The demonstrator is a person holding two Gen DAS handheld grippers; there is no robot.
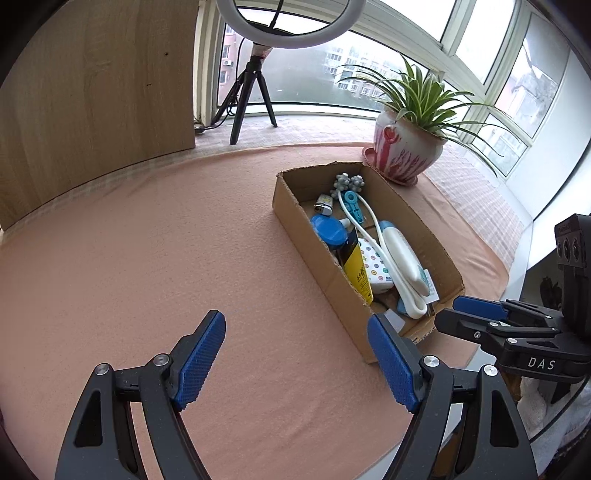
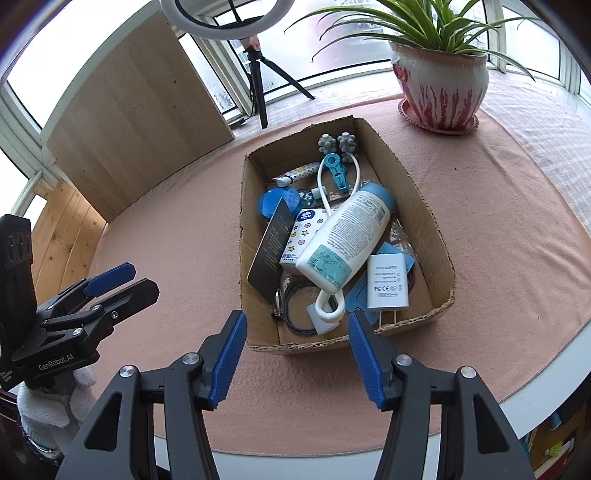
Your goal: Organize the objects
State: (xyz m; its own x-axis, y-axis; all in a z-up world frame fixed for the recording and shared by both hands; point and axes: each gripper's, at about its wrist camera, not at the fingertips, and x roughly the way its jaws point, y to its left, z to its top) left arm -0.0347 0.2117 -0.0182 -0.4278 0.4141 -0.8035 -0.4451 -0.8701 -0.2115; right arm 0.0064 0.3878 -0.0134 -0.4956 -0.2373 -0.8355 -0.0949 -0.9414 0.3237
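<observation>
Both tools, left [image 1: 295, 363] and right [image 2: 297, 360], were held spread and empty above the counter [image 1: 147, 258]. In the box [image 2: 439, 243] lay a bottle [image 2: 345, 238]: judged light, stiff, slippery, best taken across its middle.

Ring light [image 1: 291, 22] top cut off; cable [image 2: 299, 310] half buried.

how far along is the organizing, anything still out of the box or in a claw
Done, it seems: the cardboard box already holds the white bottle, white adapter, blue lid and other small items. In hand: nothing; the left claw and right claw are both open and empty. Left: no loose item shows on the pink cloth, so little seems to remain.
</observation>
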